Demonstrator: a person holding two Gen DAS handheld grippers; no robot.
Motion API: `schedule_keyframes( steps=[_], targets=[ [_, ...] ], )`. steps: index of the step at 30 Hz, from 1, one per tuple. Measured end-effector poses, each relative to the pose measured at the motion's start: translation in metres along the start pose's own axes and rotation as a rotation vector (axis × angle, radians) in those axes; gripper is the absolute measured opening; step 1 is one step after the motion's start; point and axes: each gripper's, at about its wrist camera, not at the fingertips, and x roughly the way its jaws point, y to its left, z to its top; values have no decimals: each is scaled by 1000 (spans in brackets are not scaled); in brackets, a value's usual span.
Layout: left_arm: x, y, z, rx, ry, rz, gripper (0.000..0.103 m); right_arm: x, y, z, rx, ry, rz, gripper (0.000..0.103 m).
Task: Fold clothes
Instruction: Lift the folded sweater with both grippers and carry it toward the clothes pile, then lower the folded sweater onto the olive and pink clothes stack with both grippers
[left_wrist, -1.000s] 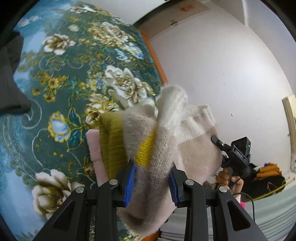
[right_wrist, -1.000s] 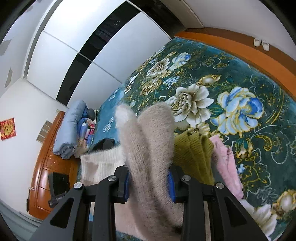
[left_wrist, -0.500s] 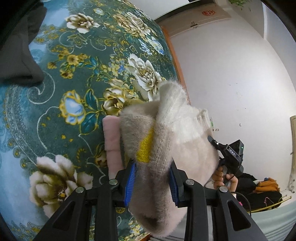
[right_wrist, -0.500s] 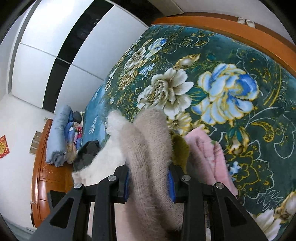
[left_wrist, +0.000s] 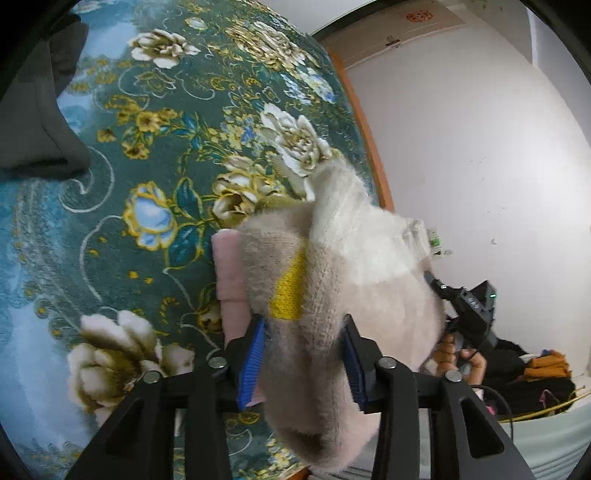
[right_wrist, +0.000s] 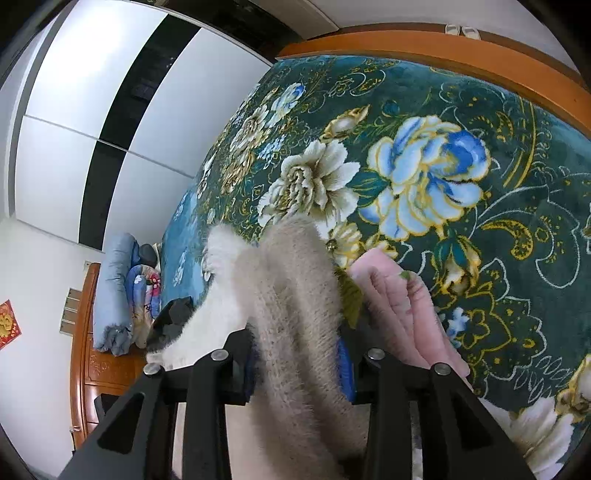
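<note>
Sweater (left_wrist: 332, 295) bunches over, hiding both tools' pads.

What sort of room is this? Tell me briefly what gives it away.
Most likely a bedroom: a floral blanket covers what looks like a wood-edged bed, rolled bedding lies at its far end, and tall sliding wardrobe doors line the wall.

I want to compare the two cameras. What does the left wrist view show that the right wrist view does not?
Only the left wrist view shows the sweater's yellow patch, the white wall and a hand holding the other gripper. Only the right wrist view shows the wardrobe doors and rolled bedding. Both show the fuzzy beige sweater clamped in their own gripper, the left gripper and the right gripper, above the floral blanket and a pink garment.
</note>
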Motion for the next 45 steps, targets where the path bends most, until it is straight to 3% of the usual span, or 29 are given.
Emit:
schedule_keyframes(
  steps=[2,5,8,11,14,20,22,25,36,45],
  targets=[
    [-6,-4,-2,18,-13,25,57,-2,9,0,-34,-3,-48,43],
    [-18,-5,-9,48,-43,67,58,-8,27,-2,-129,-19,-153,43],
    [-36,-9,-16,72,-121,127,58,-17,48,-5,-251,-53,-275,43],
    [-50,-29,-22,150,-186,184,58,-34,72,-12,-351,-128,-372,43],
    [-49,-68,-31,307,-209,224,58,-45,103,-27,-477,-164,-377,44],
    [-7,-97,-60,482,-143,268,58,-21,123,-73,-724,-49,-326,45],
    [8,-95,-65,505,-123,306,58,-13,107,-72,-689,-28,-391,45],
    [21,-89,-65,507,-102,316,58,-4,83,-70,-624,1,-407,45],
    [56,-72,-63,476,-28,336,62,11,56,-69,-553,-4,-371,46],
    [17,-63,-58,368,-84,174,62,4,65,-75,-536,-49,-396,47]
  ],
)
